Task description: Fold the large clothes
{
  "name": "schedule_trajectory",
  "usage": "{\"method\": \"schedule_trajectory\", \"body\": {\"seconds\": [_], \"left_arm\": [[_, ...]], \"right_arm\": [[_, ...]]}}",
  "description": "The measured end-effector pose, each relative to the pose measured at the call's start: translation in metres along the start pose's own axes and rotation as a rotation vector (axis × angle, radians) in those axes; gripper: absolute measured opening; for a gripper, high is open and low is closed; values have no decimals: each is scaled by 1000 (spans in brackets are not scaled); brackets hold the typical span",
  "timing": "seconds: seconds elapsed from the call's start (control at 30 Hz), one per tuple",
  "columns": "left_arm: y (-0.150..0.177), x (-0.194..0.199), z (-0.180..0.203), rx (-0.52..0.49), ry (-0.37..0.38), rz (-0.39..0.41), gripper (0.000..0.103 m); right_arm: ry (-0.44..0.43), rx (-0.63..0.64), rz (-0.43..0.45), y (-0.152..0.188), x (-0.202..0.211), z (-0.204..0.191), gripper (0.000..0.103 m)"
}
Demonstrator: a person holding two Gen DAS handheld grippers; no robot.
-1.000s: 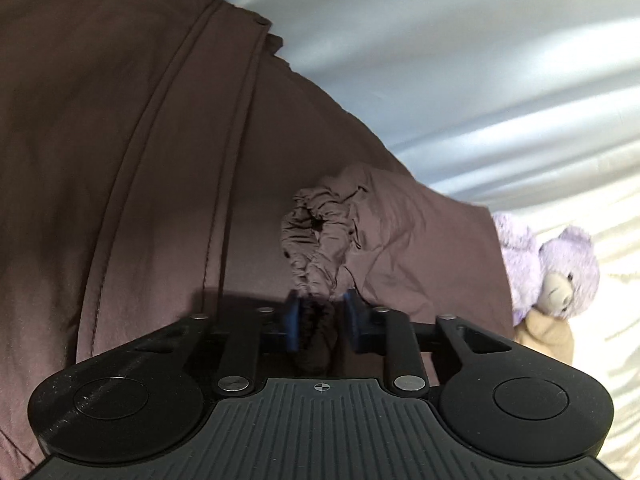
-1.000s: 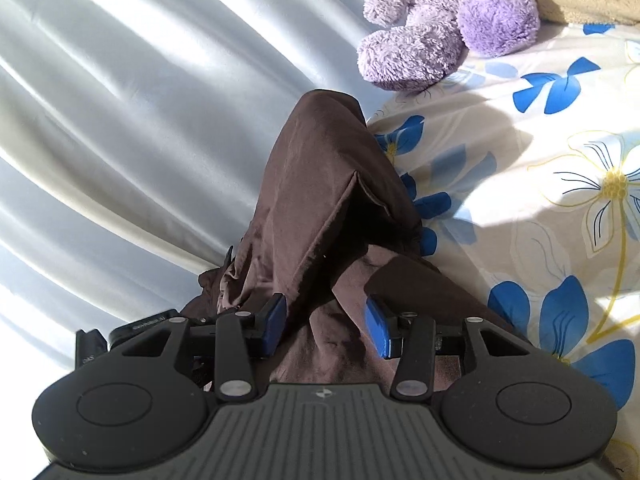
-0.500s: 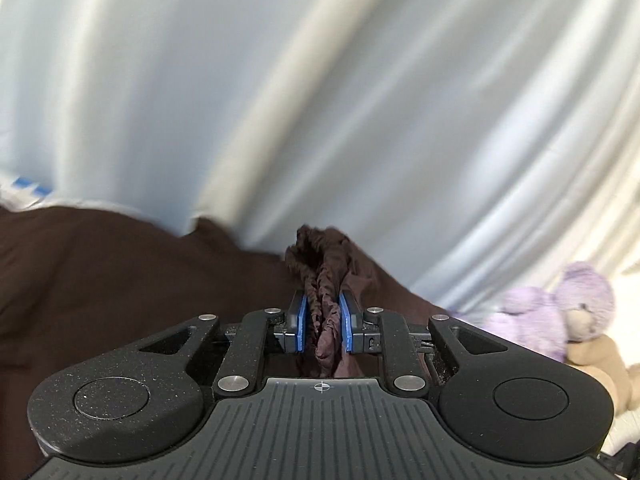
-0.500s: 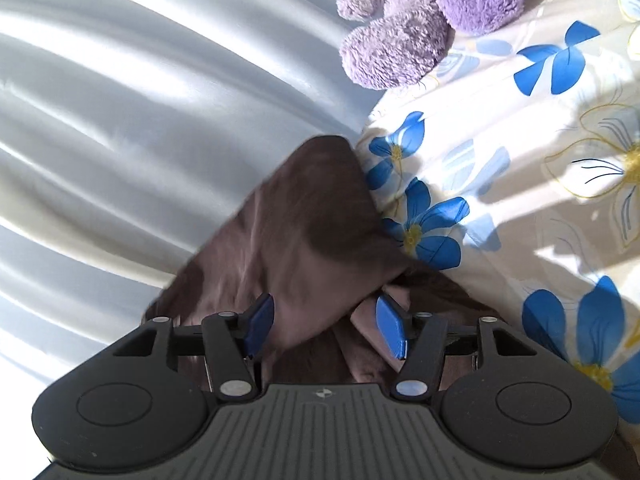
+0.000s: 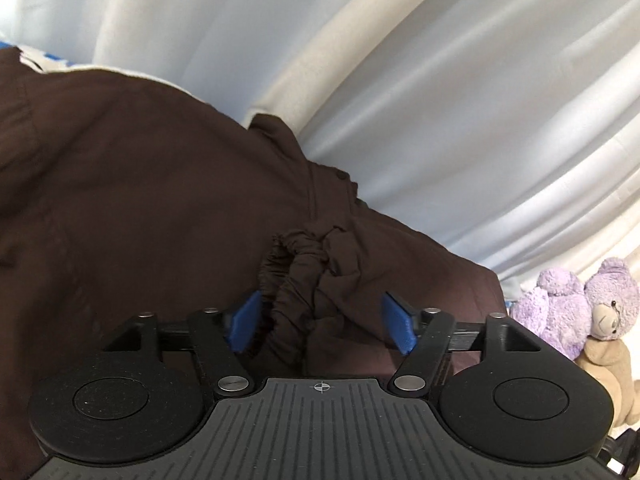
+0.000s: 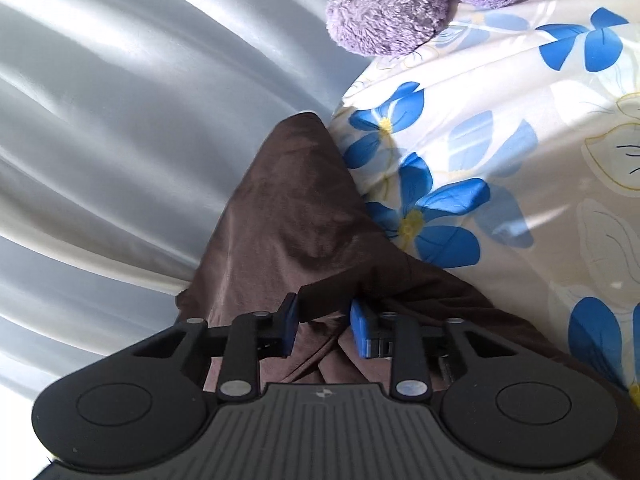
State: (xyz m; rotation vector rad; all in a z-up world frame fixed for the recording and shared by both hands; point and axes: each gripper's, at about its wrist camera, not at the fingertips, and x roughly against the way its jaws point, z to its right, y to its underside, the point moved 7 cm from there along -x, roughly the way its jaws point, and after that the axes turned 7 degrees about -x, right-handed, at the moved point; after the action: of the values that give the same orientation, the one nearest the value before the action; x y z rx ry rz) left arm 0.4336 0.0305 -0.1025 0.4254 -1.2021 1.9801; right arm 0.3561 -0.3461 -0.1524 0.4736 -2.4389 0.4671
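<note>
A large dark brown garment (image 5: 152,208) lies spread on the bed and fills the left wrist view. Its gathered elastic cuff (image 5: 296,272) bunches between the jaws of my left gripper (image 5: 322,326), which stand wide open with the cuff resting loose against the left pad. In the right wrist view a folded part of the same brown garment (image 6: 288,216) lies on the floral sheet. My right gripper (image 6: 322,330) has its jaws narrowed around a fold edge of the cloth, with a gap still showing between the pads and the cloth.
A white curtain (image 5: 400,80) hangs behind the bed and also shows in the right wrist view (image 6: 120,120). A purple plush bear (image 5: 576,304) sits at the right; it also shows in the right wrist view (image 6: 400,4). The floral bedsheet (image 6: 520,160) lies to the right.
My left gripper was shut on the cuff half a second ago and has opened wide, with the cuff lowered onto the garment. My right gripper's jaws have narrowed around the fold.
</note>
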Motion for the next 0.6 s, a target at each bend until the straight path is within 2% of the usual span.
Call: {"method": "schedule_trajectory", "body": {"seconds": [0.07,0.1,0.13,0.17,0.2,0.23,0.33,0.4,0.43,0.5,0.57,0.6], "left_arm": [[1,-6,-1,7,15,-8,58],[2,-13,-2,16,13,-17,40],[1,-11,-2,15,-12,-17,31],[-1,-10,-1,7,-12,-12,28],[-5,-7,1,7,-1,7,15],[-8,-4,2,9,-5,34,10],[-18,3,6,-23,-23,90,10],[-15,-4,6,-51,-72,59,11],[-11,-9,5,-72,-106,41,19],[-4,-14,0,-84,-156,12,23],[-3,-2,-2,-50,-139,26,31],[-3,7,-2,-44,-136,31,45]], "right_arm": [[3,12,2,1,0,0,25],[5,23,3,1,0,-2,23],[0,27,8,1,0,-4,21],[-22,24,7,1,0,-5,20],[-36,23,5,2,1,-7,20],[-44,31,4,4,0,-8,20],[-10,112,-4,10,-9,-9,19],[29,181,0,14,-15,-11,18],[51,223,4,16,-16,-15,18],[84,291,0,19,-12,-22,21],[77,339,2,23,5,-30,25],[51,378,12,25,17,-35,25]]}}
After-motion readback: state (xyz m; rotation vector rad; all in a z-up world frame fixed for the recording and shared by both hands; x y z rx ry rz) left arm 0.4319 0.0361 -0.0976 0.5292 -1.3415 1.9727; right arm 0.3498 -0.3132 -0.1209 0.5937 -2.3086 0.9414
